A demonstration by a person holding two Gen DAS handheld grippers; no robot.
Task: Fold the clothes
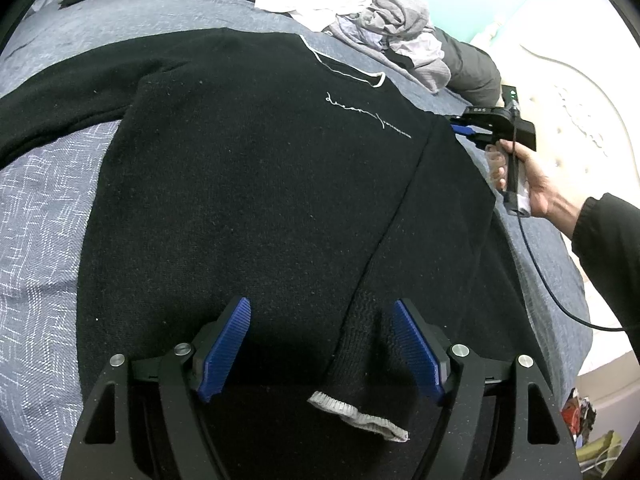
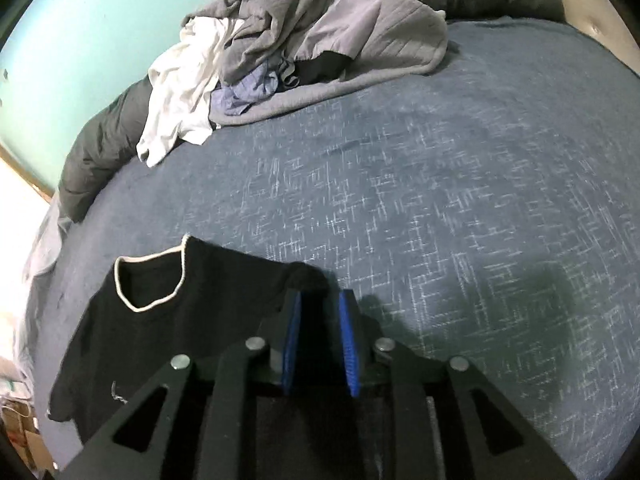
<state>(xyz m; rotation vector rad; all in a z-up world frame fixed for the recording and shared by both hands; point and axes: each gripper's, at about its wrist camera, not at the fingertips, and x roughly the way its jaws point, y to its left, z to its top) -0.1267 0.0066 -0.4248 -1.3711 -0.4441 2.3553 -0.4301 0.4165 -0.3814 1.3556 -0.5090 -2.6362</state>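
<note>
Sweater (image 1: 256,184): black, spread front-up across the bed (image 1: 44,216); white script on the chest, pale trim at the neck.
Sleeve (image 1: 420,216): folded in over the body, running diagonally down to the cuff (image 1: 360,416) — grey-edged, just below the left jaws.
Left gripper (image 1: 322,344): jaws wide apart, above the sweater's lower part; nothing between the blue pads (image 1: 226,350).
Right gripper (image 2: 320,344): at the sweater's shoulder edge, jaws narrowly parted; black cloth between them — cannot tell whether pinched.
Hand (image 1: 528,176): around the right gripper's handle, cable trailing off.
Pile (image 2: 280,40): grey, white and lilac clothes heaped at the bed's far side, well apart from the sweater.
</note>
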